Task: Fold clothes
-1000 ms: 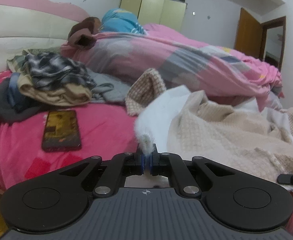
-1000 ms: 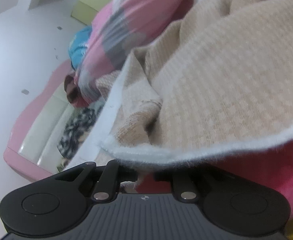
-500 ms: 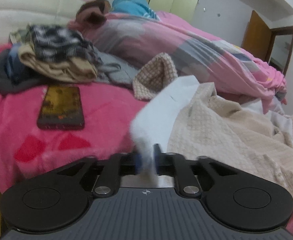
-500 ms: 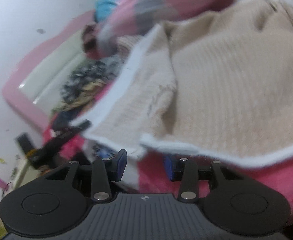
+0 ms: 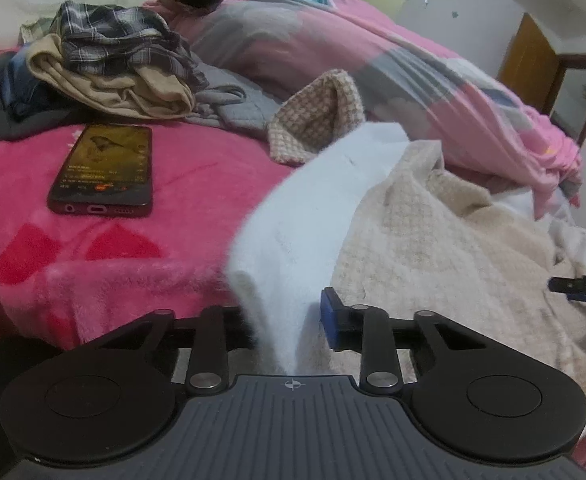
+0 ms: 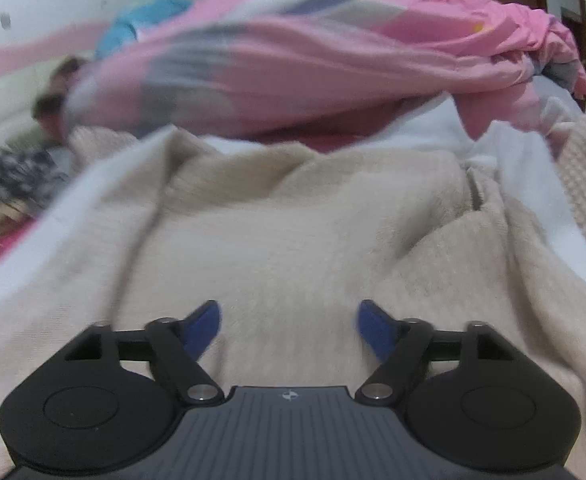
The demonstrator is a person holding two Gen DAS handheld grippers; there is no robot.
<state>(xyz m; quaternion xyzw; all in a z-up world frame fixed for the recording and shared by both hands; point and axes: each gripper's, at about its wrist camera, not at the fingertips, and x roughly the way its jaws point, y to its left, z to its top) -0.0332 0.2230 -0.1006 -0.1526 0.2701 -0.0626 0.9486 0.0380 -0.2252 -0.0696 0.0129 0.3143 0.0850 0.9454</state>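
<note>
Nearest to me, the left gripper (image 5: 289, 320) had let go of the pinch it held a second before: its jaws had sprung apart and were now closing again around the white fleece edge (image 5: 293, 240), which draped through the gap. The right pad sat just beside the cloth and the left pad was hidden behind it, so I could not call it a firm pinch yet. The right gripper (image 6: 289, 328) had released the hem it had been clamping and swung across. Its jaws were opening wide with nothing between them, hovering above the beige garment (image 6: 293, 220) in a blurred view. I judged that one fold had just been laid down and both hands were resetting for the next grab. The beige garment (image 5: 433, 248) lay rumpled on the near right of the pink blanket (image 5: 133, 240), knit side up, with its white lining turned out along the left edge and a checked knit flap (image 5: 317, 120) sticking up just beyond it. It was far from flat. Further left lay a phone (image 5: 103, 168), face up and well apart from the garment. Beyond it was a pile of clothes (image 5: 113, 68), and farthest back the pink patchwork quilt (image 5: 353, 60).
</note>
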